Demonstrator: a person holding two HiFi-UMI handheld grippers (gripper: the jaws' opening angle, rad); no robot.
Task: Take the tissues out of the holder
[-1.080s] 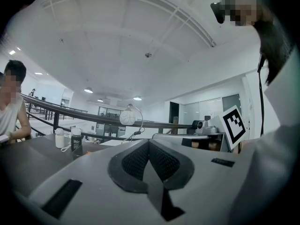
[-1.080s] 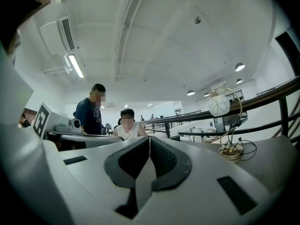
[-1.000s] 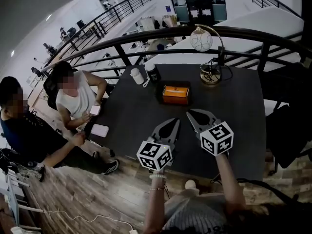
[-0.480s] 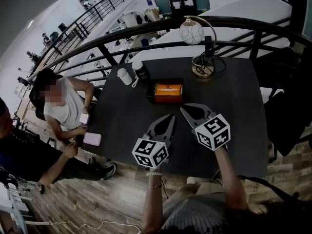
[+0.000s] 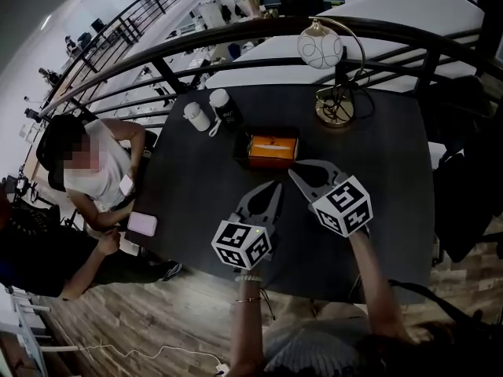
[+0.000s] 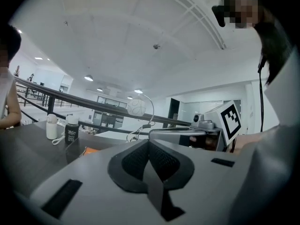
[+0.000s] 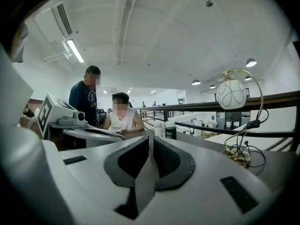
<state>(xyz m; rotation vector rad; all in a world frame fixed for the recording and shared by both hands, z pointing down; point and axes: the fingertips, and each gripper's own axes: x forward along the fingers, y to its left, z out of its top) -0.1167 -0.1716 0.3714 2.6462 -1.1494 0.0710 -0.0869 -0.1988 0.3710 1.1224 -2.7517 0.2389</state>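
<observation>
Both pinched together w/ nothing between: left claw [image 5: 273, 188] & right claw [image 5: 293, 173], over the surface [image 5: 385, 171]. Orange tissue holder [image 5: 273, 149] sits just beyond; tissues too small to make out.

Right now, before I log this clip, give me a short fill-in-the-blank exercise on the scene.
The jaws of the left gripper and the right gripper are both ____.
The tissue holder on the table is coloured ____.
Left of it stand ____ bottles: a white bottle and a dark bottle.
Missing words: shut, orange, two.
</observation>
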